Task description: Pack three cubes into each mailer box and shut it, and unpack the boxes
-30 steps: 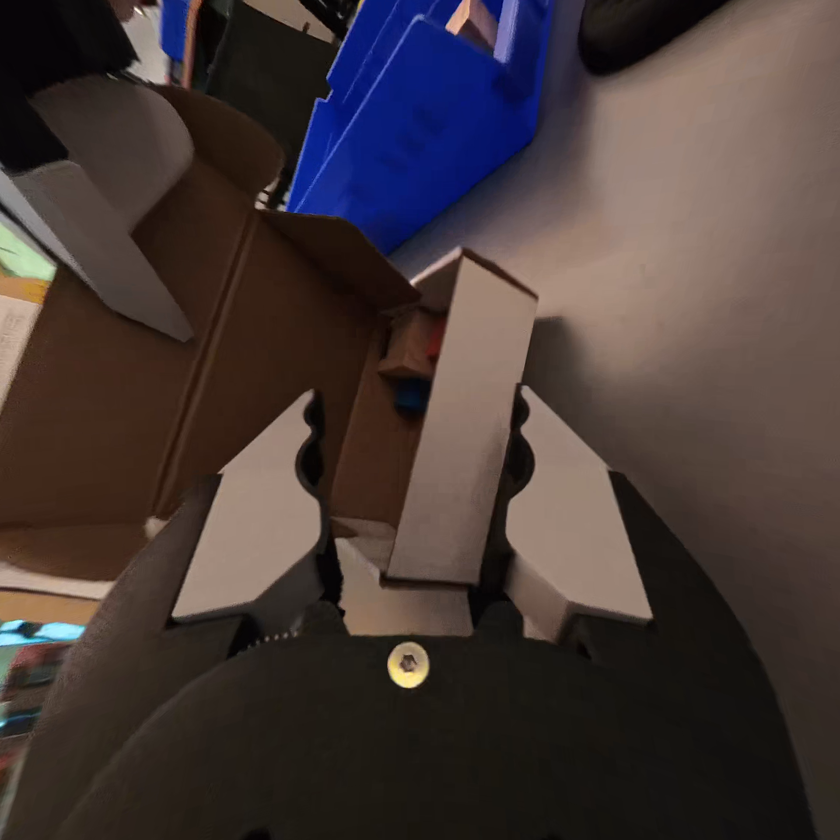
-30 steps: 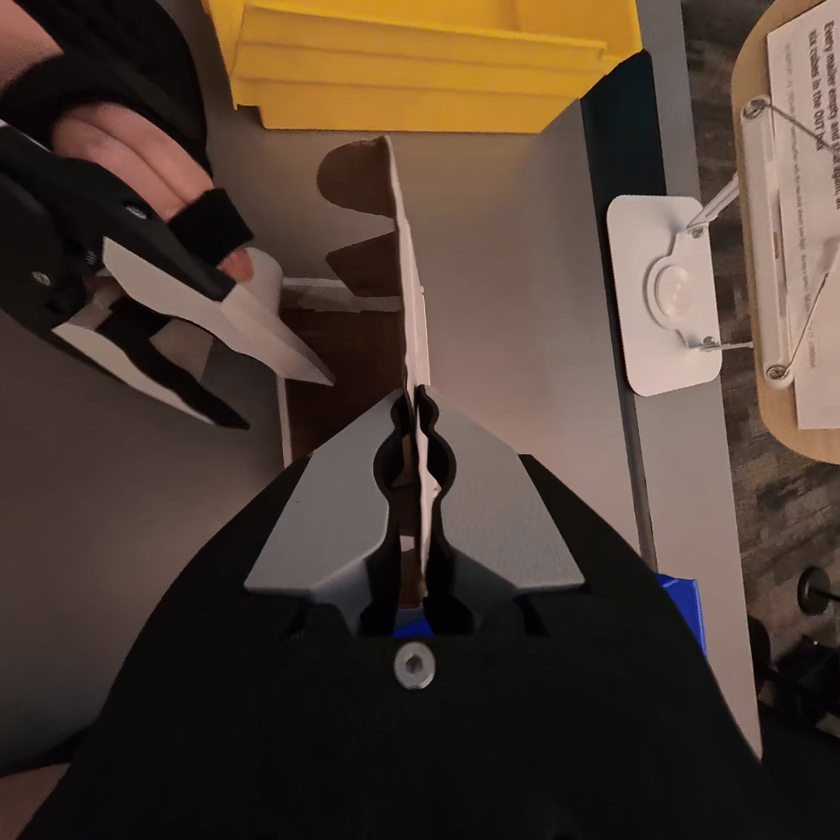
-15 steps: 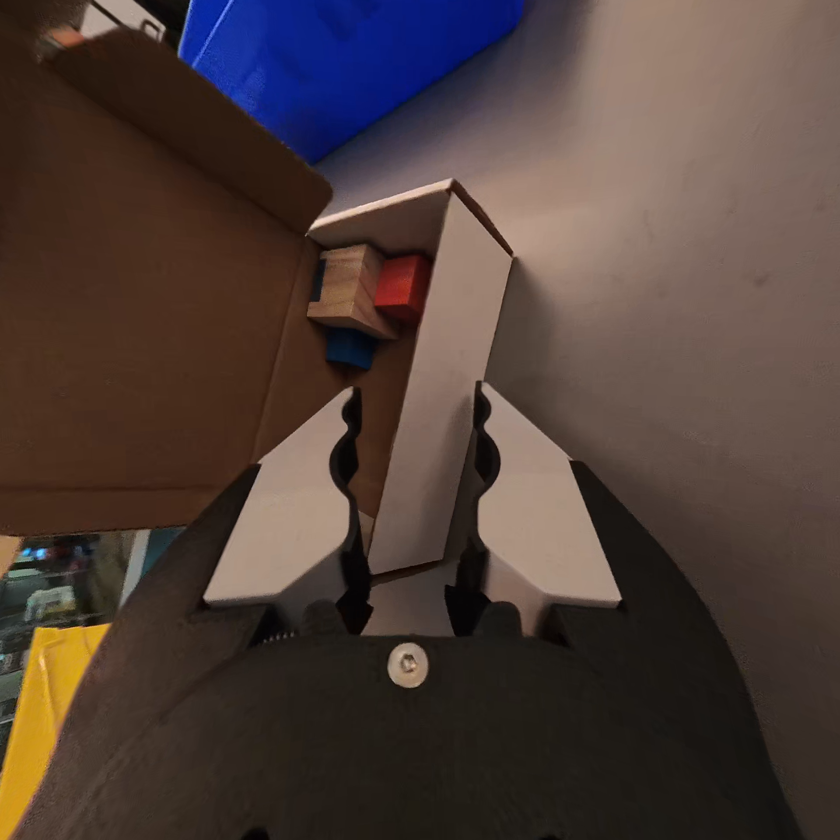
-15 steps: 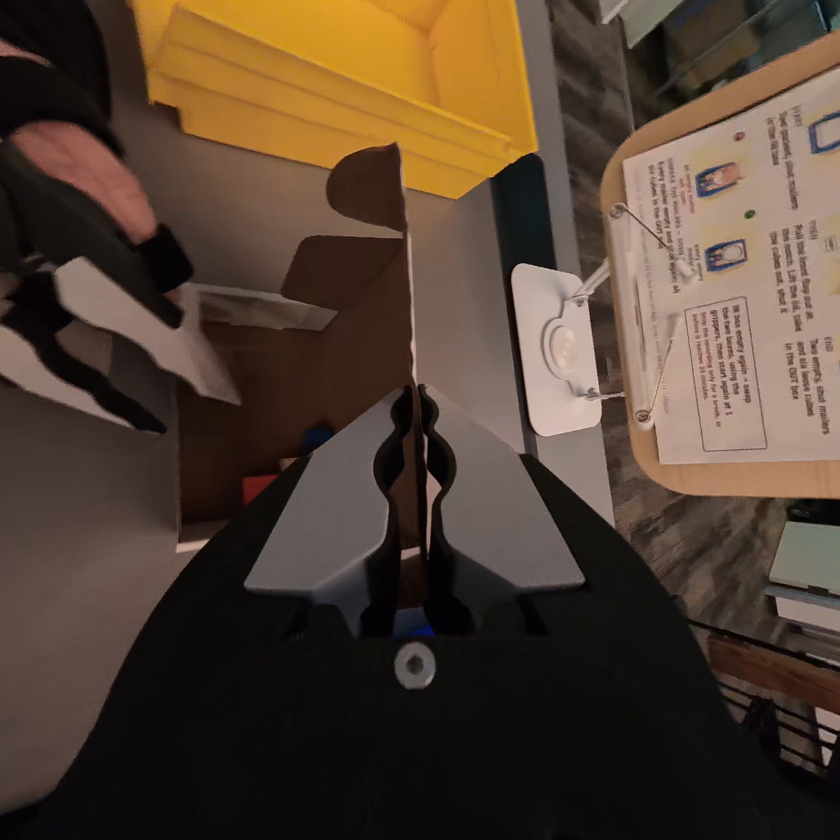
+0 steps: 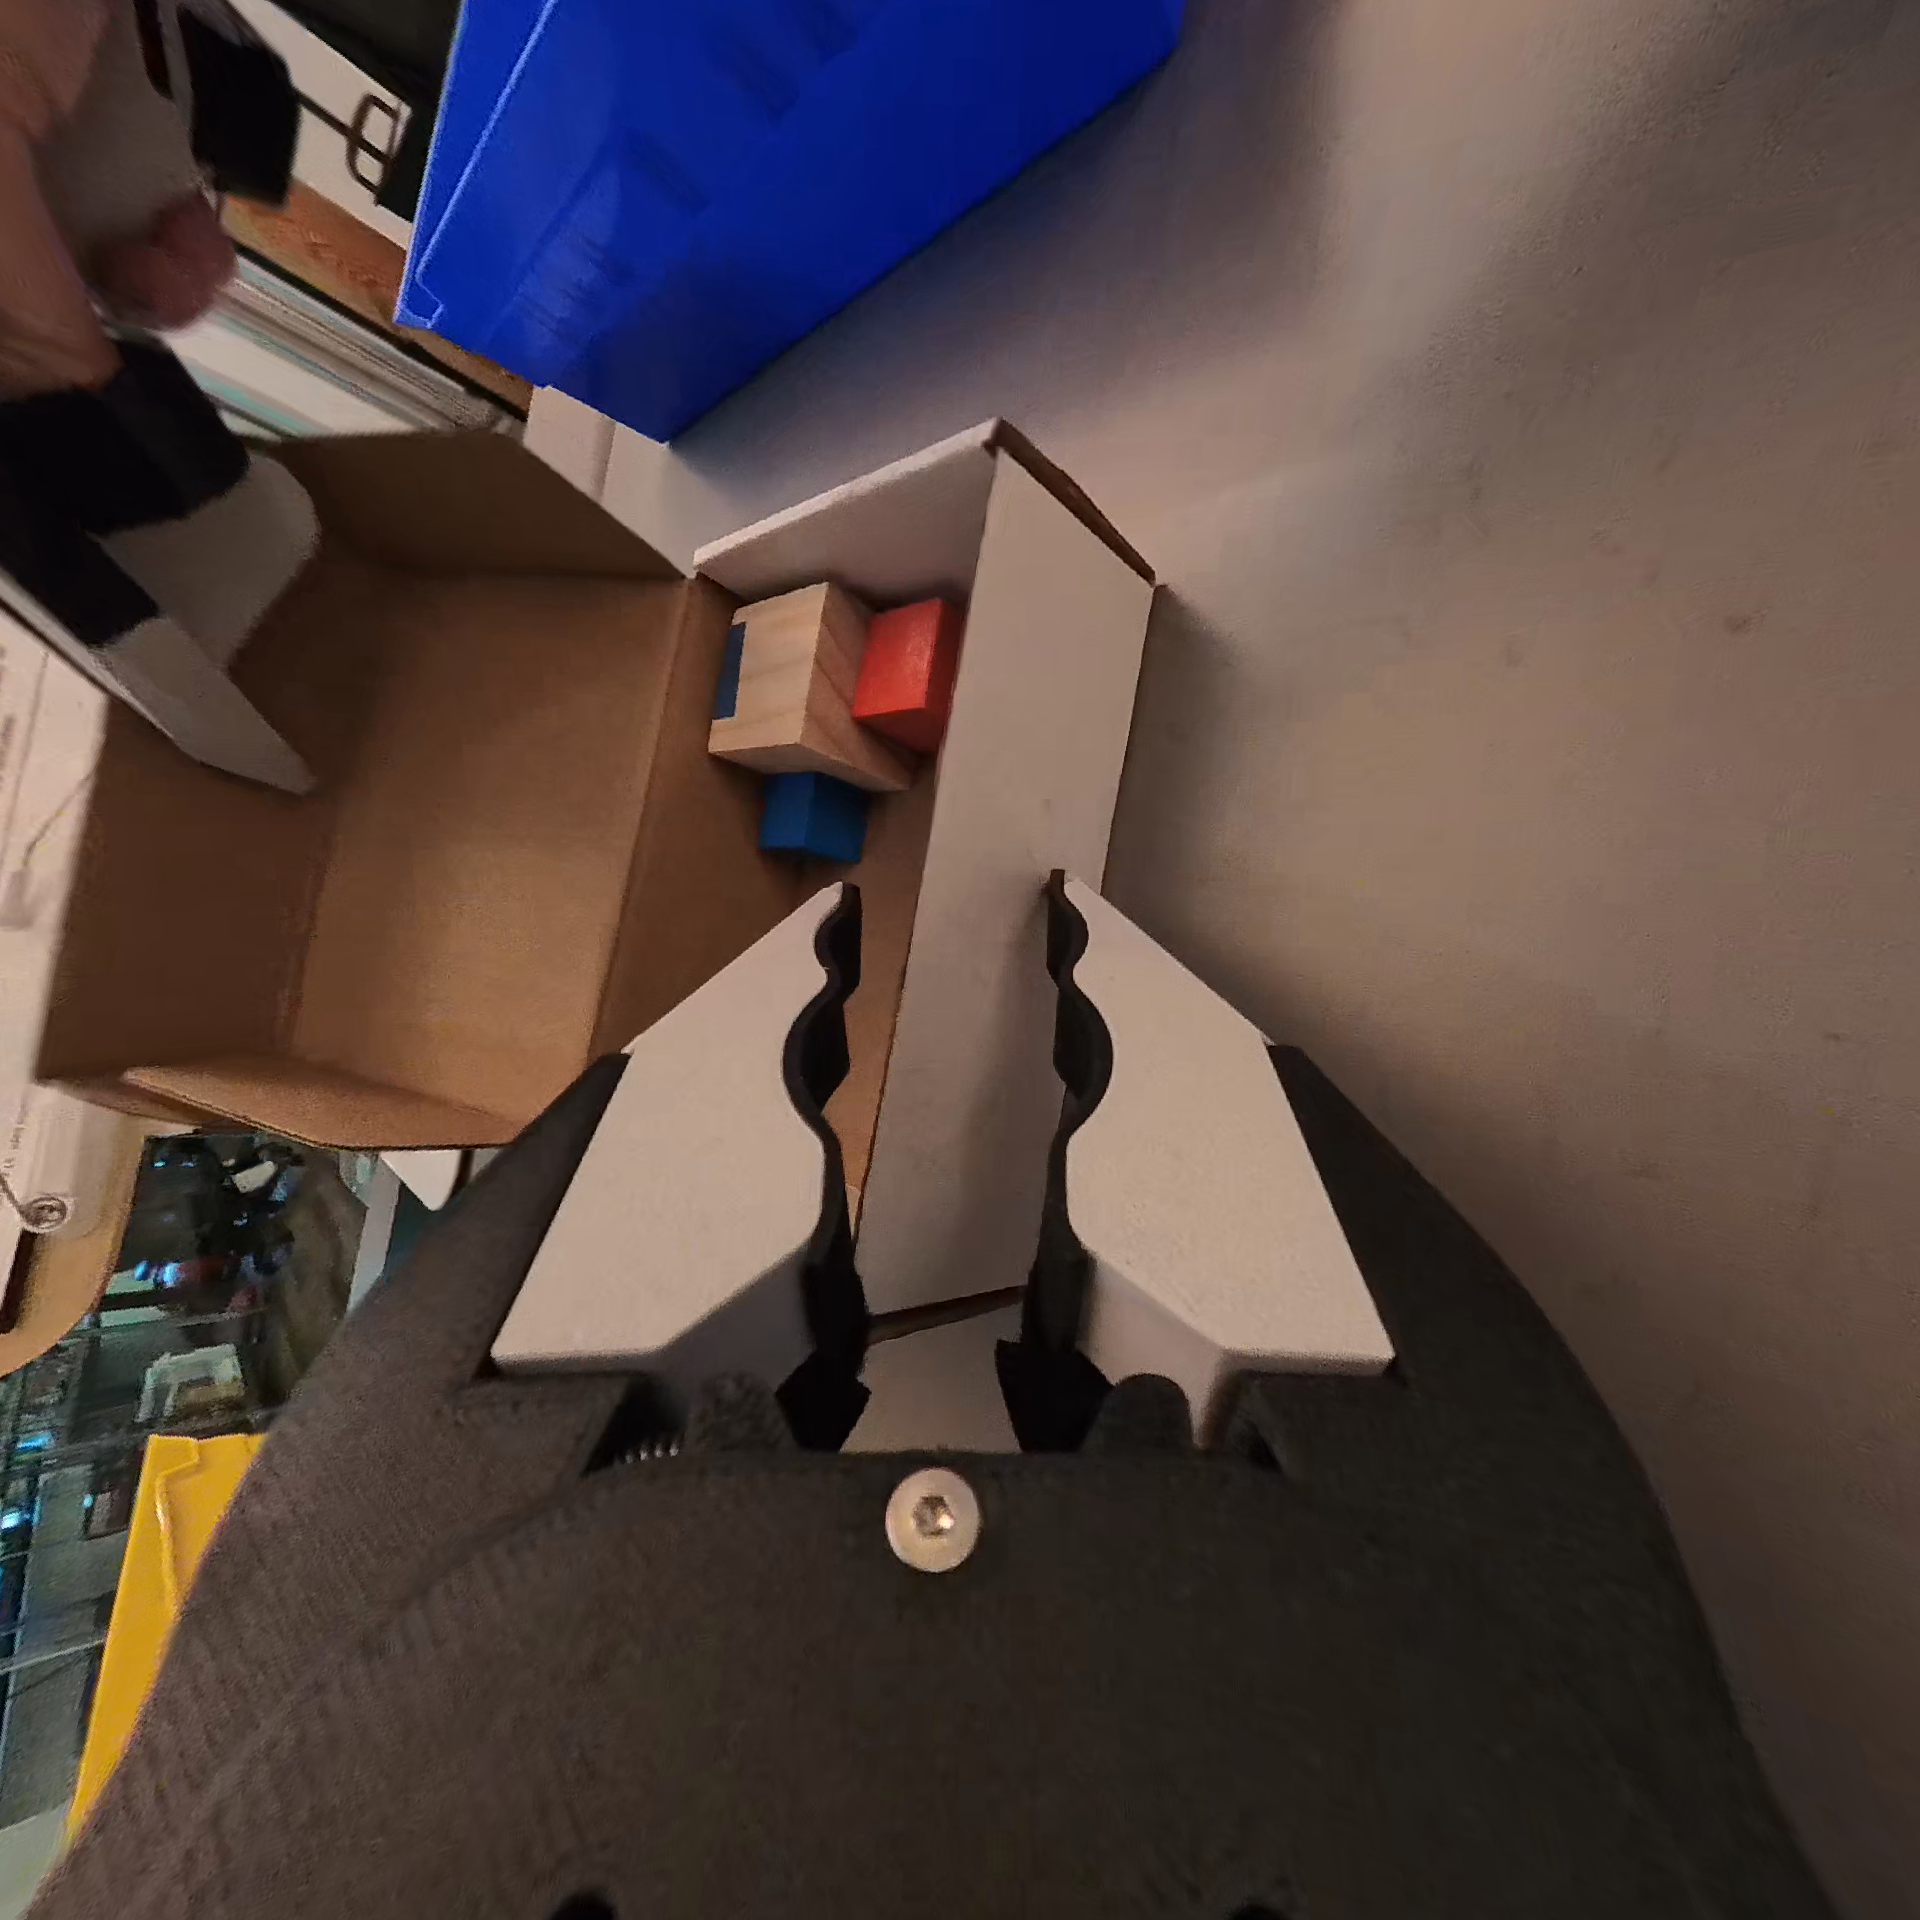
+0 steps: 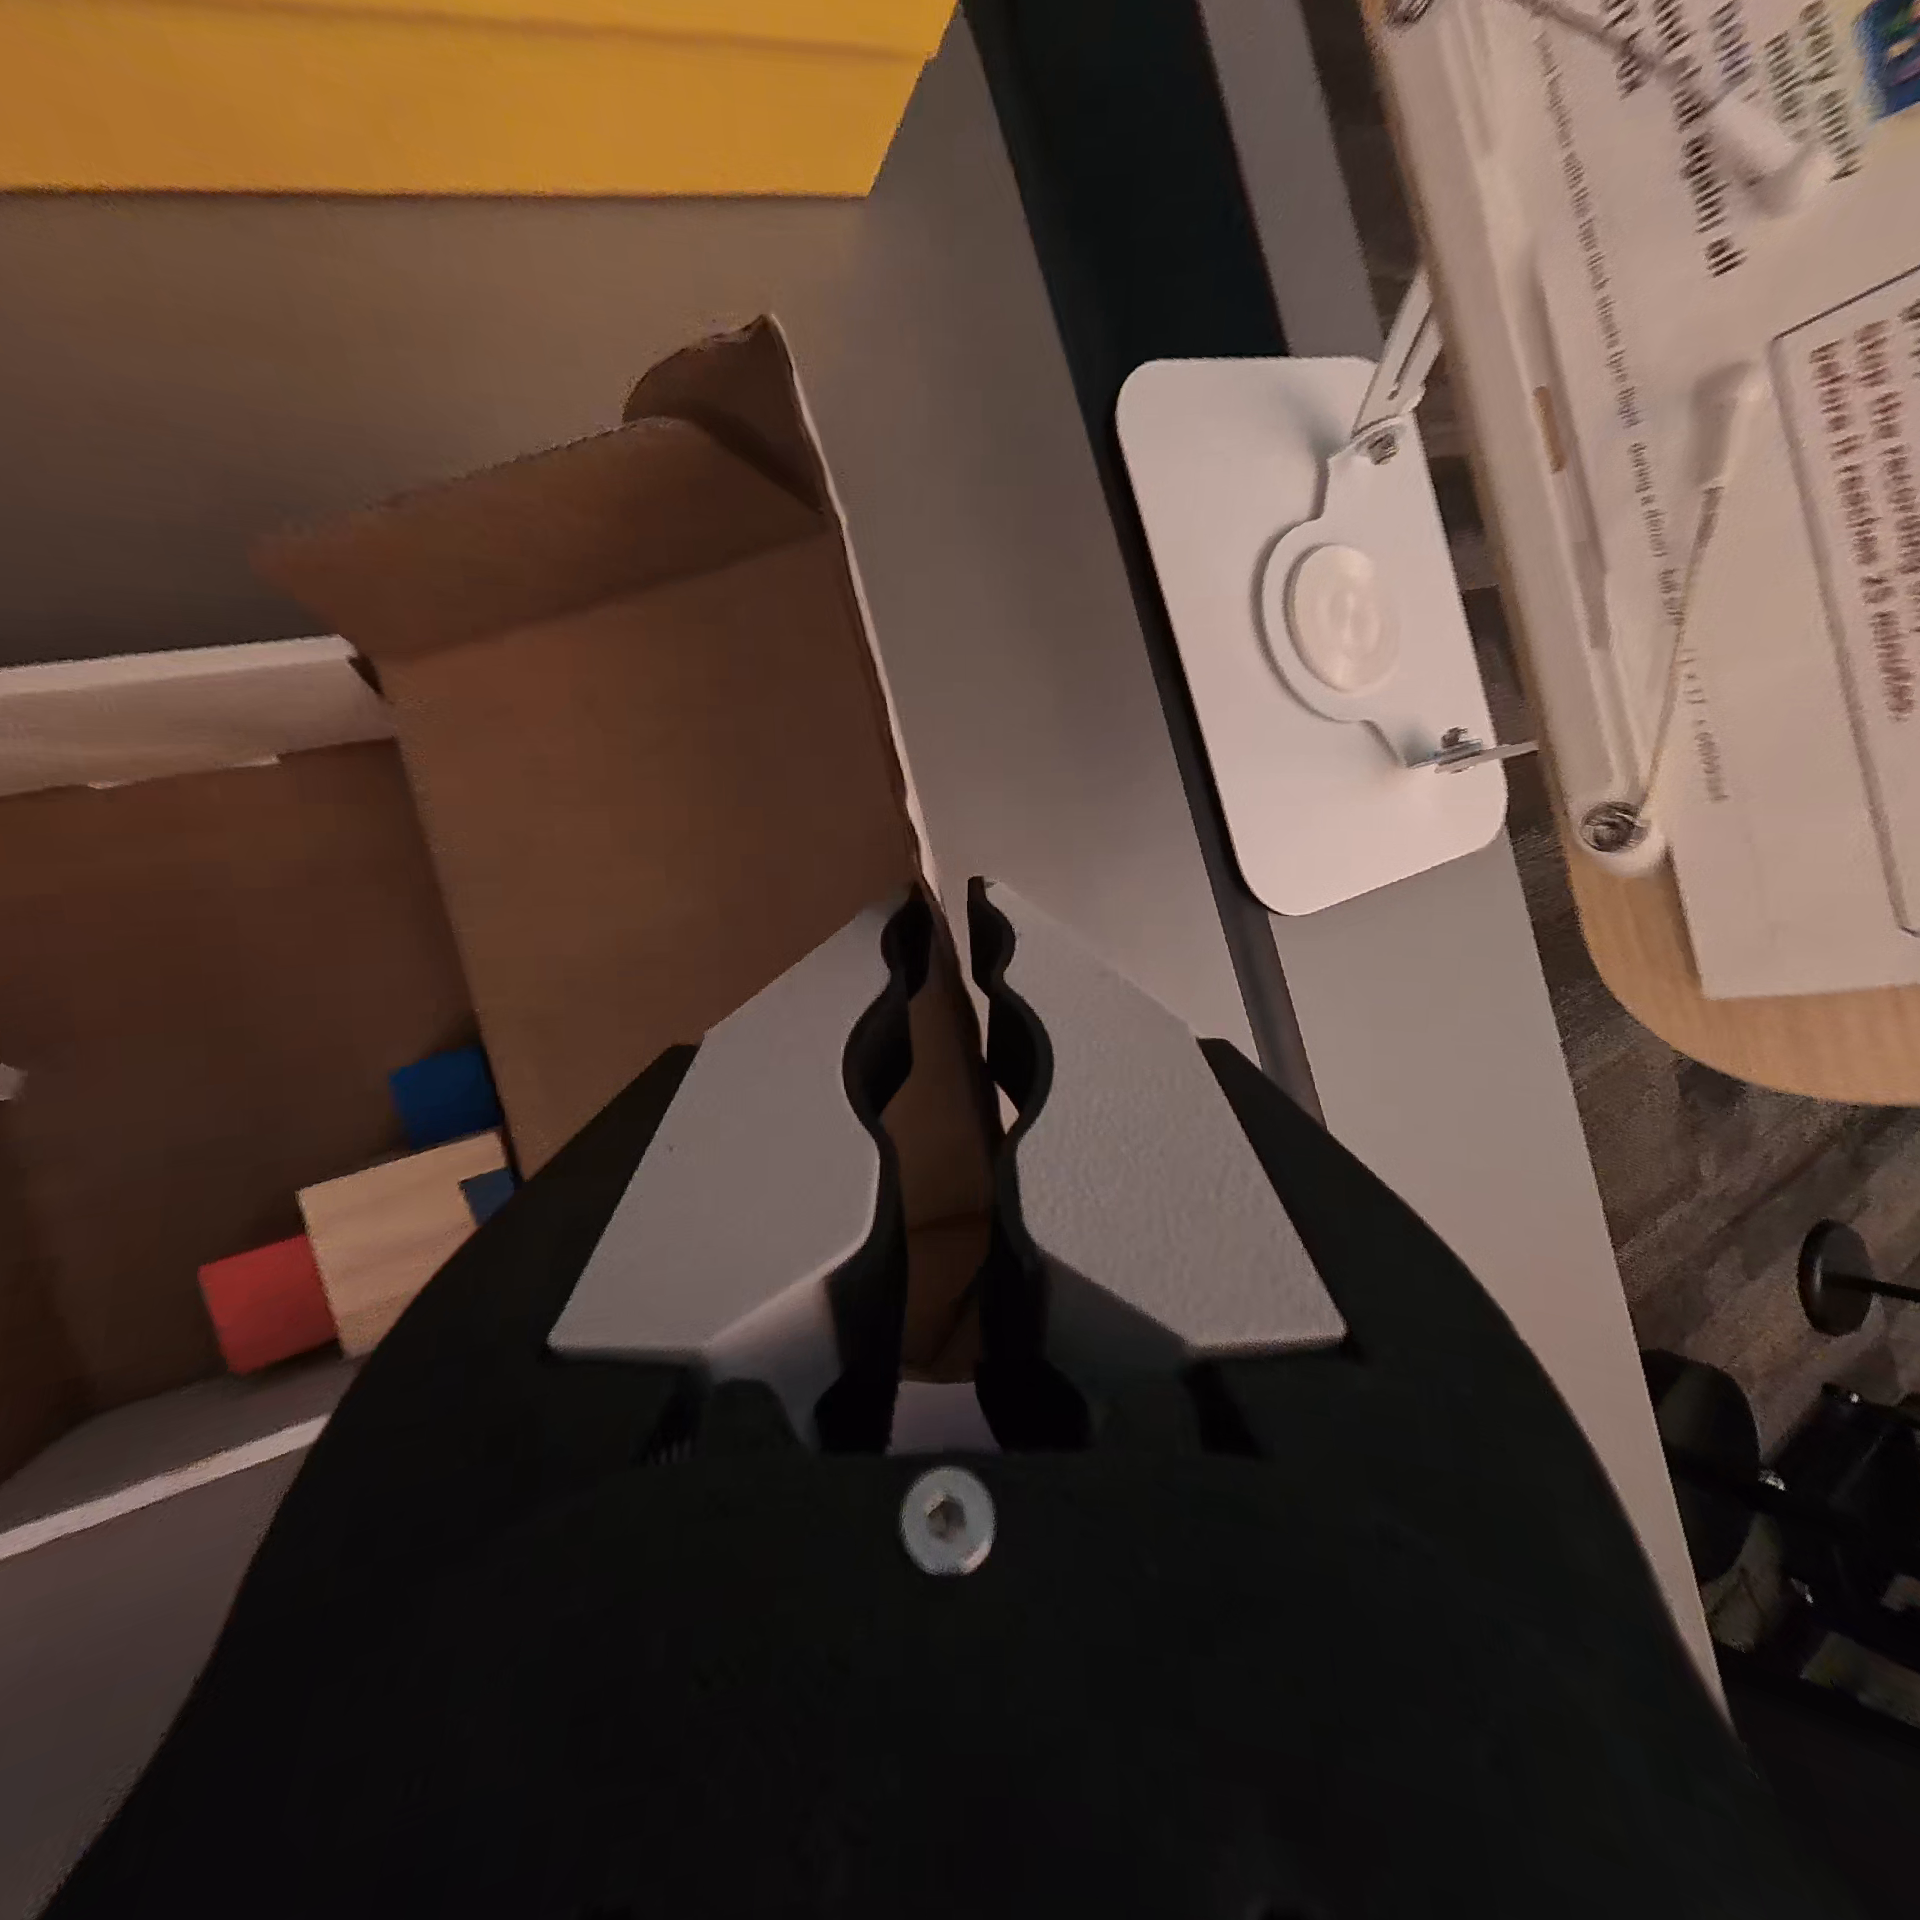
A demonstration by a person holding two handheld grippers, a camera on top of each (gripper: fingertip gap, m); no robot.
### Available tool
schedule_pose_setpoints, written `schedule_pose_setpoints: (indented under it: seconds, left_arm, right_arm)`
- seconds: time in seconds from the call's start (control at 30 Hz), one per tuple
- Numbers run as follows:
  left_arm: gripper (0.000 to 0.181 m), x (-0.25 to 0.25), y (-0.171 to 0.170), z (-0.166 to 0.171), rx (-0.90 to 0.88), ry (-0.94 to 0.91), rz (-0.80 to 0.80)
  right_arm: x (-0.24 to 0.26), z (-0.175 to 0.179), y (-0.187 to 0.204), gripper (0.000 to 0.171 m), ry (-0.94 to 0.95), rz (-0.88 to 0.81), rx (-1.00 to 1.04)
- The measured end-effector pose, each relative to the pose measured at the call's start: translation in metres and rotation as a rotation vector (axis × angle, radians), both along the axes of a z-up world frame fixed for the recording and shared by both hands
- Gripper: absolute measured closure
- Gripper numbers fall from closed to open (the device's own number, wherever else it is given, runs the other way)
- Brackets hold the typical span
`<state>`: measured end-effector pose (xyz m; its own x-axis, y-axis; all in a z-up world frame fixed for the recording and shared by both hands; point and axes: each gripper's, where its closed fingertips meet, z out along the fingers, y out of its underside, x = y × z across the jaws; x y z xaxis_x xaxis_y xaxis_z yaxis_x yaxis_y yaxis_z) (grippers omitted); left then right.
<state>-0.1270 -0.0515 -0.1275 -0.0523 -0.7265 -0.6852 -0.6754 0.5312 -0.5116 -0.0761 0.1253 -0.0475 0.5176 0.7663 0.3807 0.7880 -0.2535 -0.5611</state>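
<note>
Since half a second ago the right gripper [image 6: 943, 894] has eased its pinch on the lid flap [image 6: 665, 748]: its fingers now stand a little apart, the brown cardboard edge running between them, and I cannot tell whether they touch it. The left wrist view has drawn back, so more of the open mailer box [image 5: 1023, 790] shows, and the yellow bin [image 6: 447, 94] has slid to the top edge of the right view.

The left gripper [image 5: 951, 894] is open, its jaws straddling the white front wall of the box; a gap shows on both sides.

Inside the box, at centre of the left view, lie three cubes: a plain wooden cube [image 5: 795, 686] with a blue patch on one face, a red cube [image 5: 909, 670] just beside it against the wall, and a blue cube [image 5: 812, 819] below it. The lid stands open toward the left of frame.

The box sits on a smooth grey table [image 5: 1507, 623]. A blue bin [image 5: 748, 177] fills the upper centre of the left view. In the right view, a white stand base [image 6: 1320, 634] sits at the table's edge, upper right, with a printed sheet [image 6: 1766, 416] on a wooden board beyond, over dark floor.
</note>
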Motion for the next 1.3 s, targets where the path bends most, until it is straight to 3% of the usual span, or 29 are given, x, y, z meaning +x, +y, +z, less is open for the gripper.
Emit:
schedule_pose_setpoints:
  seconds: [0.03, 0.33, 0.57, 0.77, 0.87, 1.07, 1.2, 1.3]
  left_arm:
    - [0.147, 0.000, 0.000, 0.000, 0.007, 0.002, -0.002]
    - [0.149, 0.001, 0.001, 0.002, 0.023, -0.009, -0.022]
    - [0.151, -0.002, 0.009, 0.001, 0.050, 0.002, -0.001]
    - [0.146, -0.006, 0.026, 0.002, 0.048, -0.012, 0.055]
    - [0.143, -0.008, 0.029, 0.002, 0.032, -0.023, 0.068]
    - [0.141, -0.008, 0.030, 0.001, 0.029, -0.032, 0.063]
    - [0.140, -0.008, 0.031, 0.002, 0.028, -0.049, 0.063]
    - [0.139, -0.008, 0.025, 0.006, -0.003, -0.075, 0.052]
  right_arm:
    - [0.000, -0.008, 0.006, 0.164, -0.015, 0.004, -0.022]
    - [-0.006, -0.091, 0.027, 0.150, -0.110, 0.056, -0.335]
    - [-0.007, -0.064, 0.037, 0.152, -0.085, 0.018, -0.223]
    - [-0.011, -0.093, 0.050, 0.139, -0.119, -0.011, -0.244]
    - [-0.009, -0.079, 0.057, 0.129, -0.102, -0.045, -0.153]
    - [0.016, -0.001, 0.044, 0.105, -0.146, -0.103, 0.072]
    - [0.014, 0.044, 0.000, 0.105, -0.087, -0.067, 0.208]
    - [-0.007, 0.029, -0.055, 0.111, -0.031, 0.071, 0.140]
